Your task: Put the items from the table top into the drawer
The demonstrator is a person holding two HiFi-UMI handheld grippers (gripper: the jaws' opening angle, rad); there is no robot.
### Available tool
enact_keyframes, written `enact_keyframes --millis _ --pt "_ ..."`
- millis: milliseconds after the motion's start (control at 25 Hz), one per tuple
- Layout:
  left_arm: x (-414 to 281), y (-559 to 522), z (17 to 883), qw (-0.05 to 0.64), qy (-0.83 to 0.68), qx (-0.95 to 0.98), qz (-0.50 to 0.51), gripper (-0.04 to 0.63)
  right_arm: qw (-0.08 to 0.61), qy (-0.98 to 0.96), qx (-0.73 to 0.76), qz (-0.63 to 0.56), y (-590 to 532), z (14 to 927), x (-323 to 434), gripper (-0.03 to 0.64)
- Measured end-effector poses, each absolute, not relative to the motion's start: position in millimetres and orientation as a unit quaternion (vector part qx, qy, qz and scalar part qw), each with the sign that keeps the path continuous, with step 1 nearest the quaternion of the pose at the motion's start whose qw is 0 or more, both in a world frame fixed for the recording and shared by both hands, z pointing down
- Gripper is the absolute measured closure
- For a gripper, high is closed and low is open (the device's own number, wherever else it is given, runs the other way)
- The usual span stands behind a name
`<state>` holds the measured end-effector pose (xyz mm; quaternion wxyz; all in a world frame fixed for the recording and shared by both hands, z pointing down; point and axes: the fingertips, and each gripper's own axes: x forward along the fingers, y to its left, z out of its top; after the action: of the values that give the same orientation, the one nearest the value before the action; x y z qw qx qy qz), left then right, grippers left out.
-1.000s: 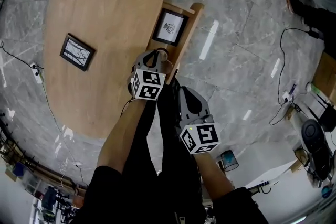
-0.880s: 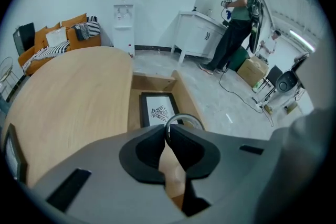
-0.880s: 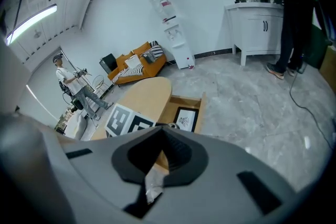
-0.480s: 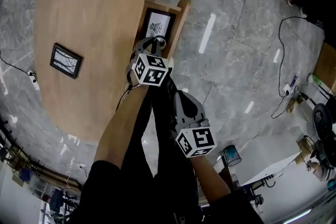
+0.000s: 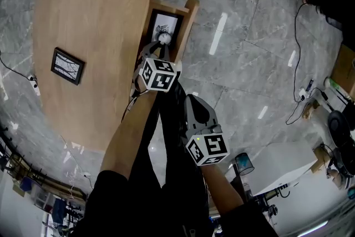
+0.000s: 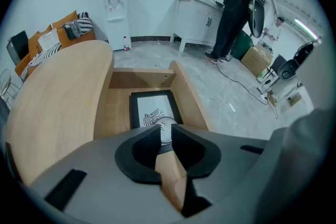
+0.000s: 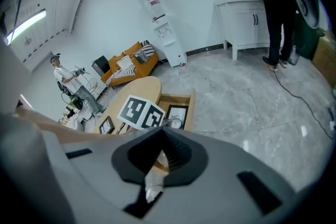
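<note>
Drawer (image 5: 190, 13) is pulled out from the counter (image 5: 89, 19) edge, with open floor (image 5: 249, 53) to its right.
Inside the drawer:
- framed picture (image 5: 166, 22)
- small pale round item (image 5: 164, 37) on it, between the left claw (image 6: 166, 132) tips; the jaws have just been spreading and the pads are off it

Second framed picture (image 5: 67, 66) lies on the counter.
Right claw (image 7: 160, 139) is pressed together, empty.

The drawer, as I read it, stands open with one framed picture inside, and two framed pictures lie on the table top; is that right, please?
Not quite: the head view shows only one framed picture on the table top, not two. The rest stands: the drawer is open with another framed picture inside.
</note>
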<state>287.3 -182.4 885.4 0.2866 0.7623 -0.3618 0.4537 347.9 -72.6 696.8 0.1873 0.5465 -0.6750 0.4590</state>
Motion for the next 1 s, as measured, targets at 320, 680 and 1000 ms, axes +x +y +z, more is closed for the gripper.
enact_keyframes --millis 320,680,1000 --pt "280 -186 851 0.290 -0.387 0.779 0.398 0.540 0.193 -0.689 0.530 0.454 -74 696 332 0.607" --pt "216 -189 787 0.268 -0.424 0.785 0.362 0.581 0.194 -0.720 0.497 0.444 -85 685 286 0.608" --pt "125 -174 766 0.286 -0.469 0.760 0.348 0.581 0.209 -0.757 0.448 0.427 -86 673 226 0.608"
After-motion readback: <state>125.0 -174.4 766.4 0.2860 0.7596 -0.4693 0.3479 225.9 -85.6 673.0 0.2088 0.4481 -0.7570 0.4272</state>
